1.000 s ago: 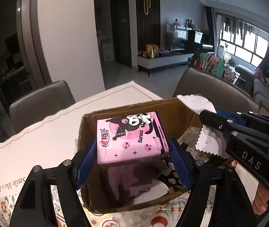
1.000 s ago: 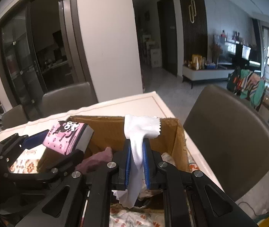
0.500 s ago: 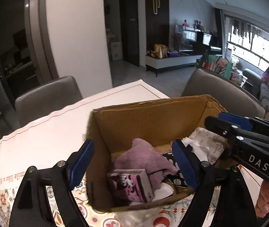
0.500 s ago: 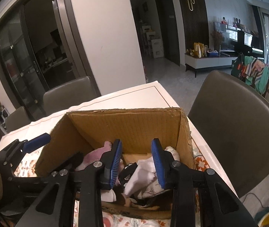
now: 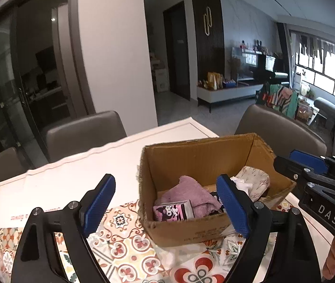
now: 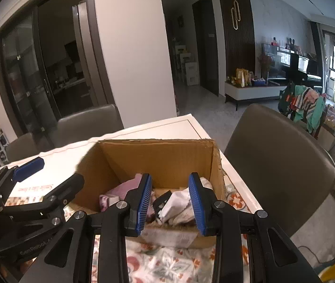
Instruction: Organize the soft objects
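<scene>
An open cardboard box [image 5: 203, 155] stands on the table. Inside lie a pink tissue pack [image 5: 172, 212] at the near wall, a purple cloth [image 5: 188, 191], a patterned pouch [image 5: 254, 179] and a white cloth [image 6: 177, 202]. My left gripper [image 5: 165, 202] hovers before the box's near left corner. Its jaws are opening wide, and nothing is gripped between them. My right gripper [image 6: 170, 202] hangs open over the near edge of the box [image 6: 158, 160], its pads apart from the white cloth below. Each gripper shows in the other's view: the right gripper [image 5: 295, 167] and the left gripper [image 6: 52, 176].
A floral patterned cloth [image 5: 125, 235] covers the near table; the white tabletop [image 5: 73, 176] stretches to the left and behind. Grey chairs [image 5: 85, 129] stand behind the table, and another chair [image 6: 278, 160] is close on the right of the box.
The left gripper let go of the pink tissue pack, which now lies in the box. The right gripper released the white cloth into the box. Both grippers drew back and up.
</scene>
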Motion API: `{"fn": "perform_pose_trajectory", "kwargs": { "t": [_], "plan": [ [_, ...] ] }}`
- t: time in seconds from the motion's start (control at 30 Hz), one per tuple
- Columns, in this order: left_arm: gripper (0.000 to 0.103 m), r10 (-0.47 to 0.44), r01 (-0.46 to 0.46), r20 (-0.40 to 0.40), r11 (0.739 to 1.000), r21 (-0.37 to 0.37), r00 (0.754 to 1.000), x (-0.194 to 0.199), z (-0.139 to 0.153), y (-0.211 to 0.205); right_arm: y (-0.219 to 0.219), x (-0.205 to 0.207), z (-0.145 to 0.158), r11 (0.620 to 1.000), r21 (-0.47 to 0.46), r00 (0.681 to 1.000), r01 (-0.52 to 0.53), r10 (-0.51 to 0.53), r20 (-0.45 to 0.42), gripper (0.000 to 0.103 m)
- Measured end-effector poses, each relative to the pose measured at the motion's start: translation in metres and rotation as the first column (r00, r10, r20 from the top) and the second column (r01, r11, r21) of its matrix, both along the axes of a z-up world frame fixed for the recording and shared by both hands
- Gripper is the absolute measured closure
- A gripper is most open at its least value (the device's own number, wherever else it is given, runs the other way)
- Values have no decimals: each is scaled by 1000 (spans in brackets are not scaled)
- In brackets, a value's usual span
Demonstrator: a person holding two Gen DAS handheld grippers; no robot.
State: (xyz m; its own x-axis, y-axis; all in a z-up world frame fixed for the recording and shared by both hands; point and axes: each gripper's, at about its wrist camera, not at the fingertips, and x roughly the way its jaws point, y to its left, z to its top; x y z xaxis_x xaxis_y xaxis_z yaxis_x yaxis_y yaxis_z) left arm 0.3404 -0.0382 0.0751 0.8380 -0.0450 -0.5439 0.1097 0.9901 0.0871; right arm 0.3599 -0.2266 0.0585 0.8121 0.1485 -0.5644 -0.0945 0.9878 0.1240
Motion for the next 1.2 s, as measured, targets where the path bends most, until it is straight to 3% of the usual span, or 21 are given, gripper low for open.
{"fn": "perform_pose_trajectory", "kwargs": {
  "t": [0.43,0.5,0.57,0.93,1.2],
  "plan": [
    [5,46,-50,130,998,28,990,-93,37,8,-1,-86,27,1000,1,997,25,-25,74,68],
    [4,45,-49,139,998,27,989,-107,41,8,-3,-103,30,999,3,996,34,-34,83,65],
    [2,49,-54,153,998,29,987,-120,44,9,-5,-118,31,999,8,995,42,-43,94,55],
    [0,62,-63,168,998,1,984,-184,40,12,-6,-194,31,995,-3,984,102,-100,147,45],
    [0,62,-61,156,998,-14,986,-229,26,18,-7,-232,18,993,7,985,114,-114,126,41]
  ]
}}
